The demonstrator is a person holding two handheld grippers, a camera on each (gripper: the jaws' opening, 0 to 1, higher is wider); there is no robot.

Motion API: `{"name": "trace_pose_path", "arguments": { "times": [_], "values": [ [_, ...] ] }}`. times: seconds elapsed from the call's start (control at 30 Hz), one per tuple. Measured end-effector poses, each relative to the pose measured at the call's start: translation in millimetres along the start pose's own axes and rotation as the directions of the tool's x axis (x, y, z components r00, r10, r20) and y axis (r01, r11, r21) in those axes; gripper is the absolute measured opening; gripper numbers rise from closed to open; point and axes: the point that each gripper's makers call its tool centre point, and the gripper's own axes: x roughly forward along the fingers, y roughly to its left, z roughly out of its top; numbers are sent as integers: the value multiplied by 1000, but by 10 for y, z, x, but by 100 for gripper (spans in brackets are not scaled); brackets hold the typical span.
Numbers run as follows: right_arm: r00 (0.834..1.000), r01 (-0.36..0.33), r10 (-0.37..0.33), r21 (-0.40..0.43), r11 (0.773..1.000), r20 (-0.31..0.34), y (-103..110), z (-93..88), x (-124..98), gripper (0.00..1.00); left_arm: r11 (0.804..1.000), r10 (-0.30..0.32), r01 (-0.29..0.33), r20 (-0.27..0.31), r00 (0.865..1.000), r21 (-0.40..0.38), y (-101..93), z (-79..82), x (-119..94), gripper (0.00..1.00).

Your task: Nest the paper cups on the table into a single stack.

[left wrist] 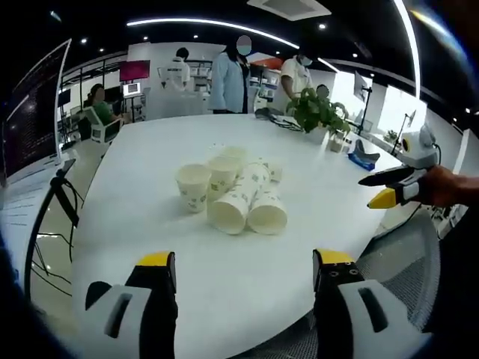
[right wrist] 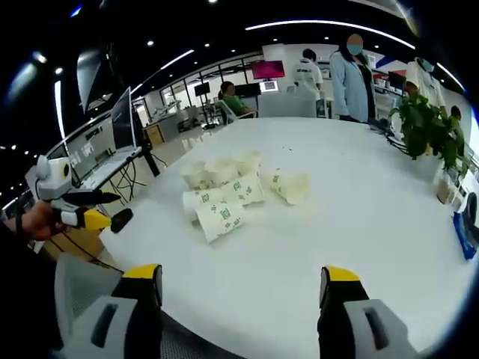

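A: Cups (left wrist: 232, 193) first. Where do they sit in the left gripper view?

B: Clustered near the middle of the white surface (left wrist: 150, 224). A few stand upright at the back and left of the group, and two lie on their sides at the front with their open mouths toward the camera. The left claw (left wrist: 247, 273) is spread, nothing between its jaws, well short of the pile. The right claw (left wrist: 385, 187) comes in from the right, held by a hand, also clear of the cups; it looks nearly closed, but I cannot tell for sure from here.

A: And the right gripper view?

B: Same cups (right wrist: 232, 191) mid-surface (right wrist: 359, 224), several toppled with green print showing. The right claw (right wrist: 239, 280) is spread and empty. The left claw (right wrist: 93, 209) hangs off the surface's edge at the left.

A: So which step?

B: I'd judge none nested yet; this is the approach. Next calls for reaching in, pinching one cup by its rim or wall, and righting it.
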Motion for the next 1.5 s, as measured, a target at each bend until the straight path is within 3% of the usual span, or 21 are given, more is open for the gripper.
{"name": "trace_pose_path", "arguments": {
  "times": [0.33, 1.5],
  "values": [
    [1000, 5, -5, 3, 1000, 1, -2, 14, -7, 87, 1000, 2, -2, 5, 1000, 2, 26, 35, 11, 73],
    [1000, 12, -12, 14, 1000, -1, 0, -5, -31, 87, 998, -65, 65, -11, 998, 24, -186, 53, 141, 70]
  ]
}}
